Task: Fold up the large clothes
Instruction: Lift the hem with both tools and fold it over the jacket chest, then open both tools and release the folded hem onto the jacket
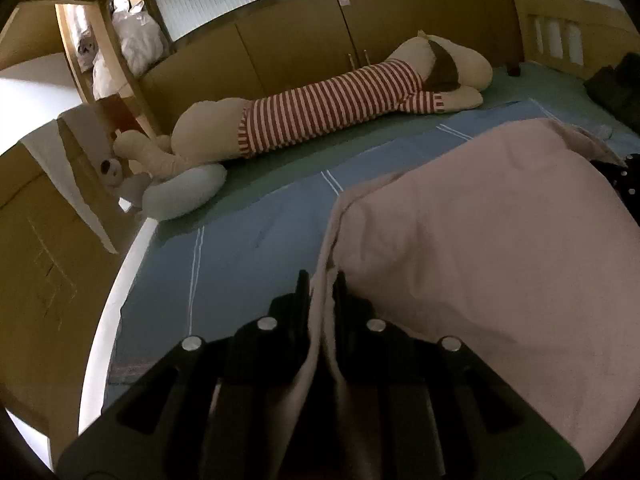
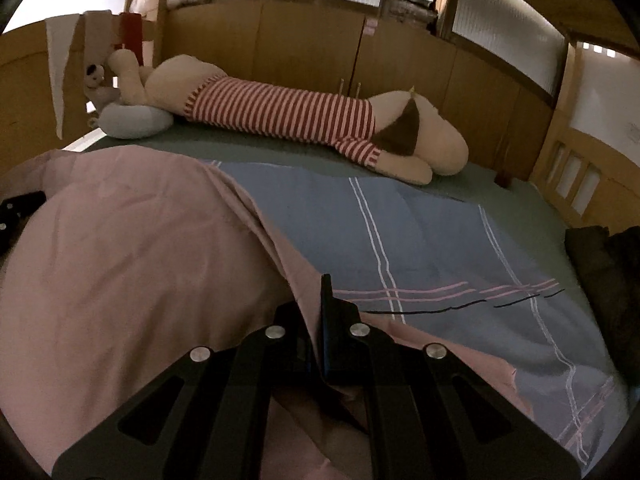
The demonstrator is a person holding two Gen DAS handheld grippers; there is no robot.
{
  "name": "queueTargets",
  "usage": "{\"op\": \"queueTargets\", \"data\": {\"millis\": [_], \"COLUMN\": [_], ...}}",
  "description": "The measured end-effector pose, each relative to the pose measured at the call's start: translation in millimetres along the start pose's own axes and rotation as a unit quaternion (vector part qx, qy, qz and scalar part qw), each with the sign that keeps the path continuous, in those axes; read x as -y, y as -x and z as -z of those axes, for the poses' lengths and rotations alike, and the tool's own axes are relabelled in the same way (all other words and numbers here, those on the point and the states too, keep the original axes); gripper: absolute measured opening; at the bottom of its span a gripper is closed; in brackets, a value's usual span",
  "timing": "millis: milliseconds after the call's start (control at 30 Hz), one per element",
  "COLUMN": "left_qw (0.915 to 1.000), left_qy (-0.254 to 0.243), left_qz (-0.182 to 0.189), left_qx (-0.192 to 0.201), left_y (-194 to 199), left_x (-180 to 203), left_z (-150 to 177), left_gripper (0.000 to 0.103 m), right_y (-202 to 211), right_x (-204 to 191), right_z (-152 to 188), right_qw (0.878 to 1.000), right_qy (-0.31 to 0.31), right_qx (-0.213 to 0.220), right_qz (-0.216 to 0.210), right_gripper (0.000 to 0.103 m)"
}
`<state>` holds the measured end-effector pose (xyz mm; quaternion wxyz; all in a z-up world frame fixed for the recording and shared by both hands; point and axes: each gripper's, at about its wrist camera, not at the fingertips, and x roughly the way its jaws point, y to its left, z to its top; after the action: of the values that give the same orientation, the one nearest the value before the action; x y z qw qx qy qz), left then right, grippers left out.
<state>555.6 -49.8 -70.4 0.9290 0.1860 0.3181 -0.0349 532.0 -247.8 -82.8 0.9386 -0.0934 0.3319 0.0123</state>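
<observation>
Plush dog (image 1: 332, 120) along the far bed (image 2: 532, 208) edge, both grippers (image 1: 320, 292) (image 2: 316, 300) pinching smooth pink cloth (image 1: 480, 220) over blue blanket (image 2: 420, 240)

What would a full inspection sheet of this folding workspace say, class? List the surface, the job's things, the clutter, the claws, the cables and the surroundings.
Surface: bed with a blue striped sheet laid over a green cover.
Job's things: pink garment spread on the sheet, its edge lifted at both claws.
Clutter: long plush dog in a red-striped shirt at the far side; grey cushion and small plush toy by its feet; dark clothes at the bed's right edge.
Claws: left claw shut on the pink garment; right claw shut on it too.
Cables: nothing seen.
Surroundings: wooden cabinets behind the bed, frosted panels above, wooden bed rail.
</observation>
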Motion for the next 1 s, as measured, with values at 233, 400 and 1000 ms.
{"op": "queueTargets", "data": {"millis": [233, 400, 1000], "left_qw": [0.9998, 0.9993, 0.9835], "left_qy": [0.011, 0.018, 0.048], "left_qz": [-0.009, -0.014, -0.147], "left_qx": [0.012, 0.028, 0.094], "left_y": [-28, -33, 2], "left_x": [0, 1, -59], "left_z": [-7, -4, -23], "left_gripper": [0.014, 0.018, 0.101], "right_y": [-25, -33, 7], "right_x": [-4, -5, 29], "right_z": [-10, -8, -15], "right_qw": [1.0, 1.0, 0.995], "right_qy": [0.003, 0.002, -0.041], "right_qx": [-0.01, -0.011, 0.066], "right_qz": [0.006, 0.004, 0.064], "right_gripper": [0.005, 0.009, 0.102]}}
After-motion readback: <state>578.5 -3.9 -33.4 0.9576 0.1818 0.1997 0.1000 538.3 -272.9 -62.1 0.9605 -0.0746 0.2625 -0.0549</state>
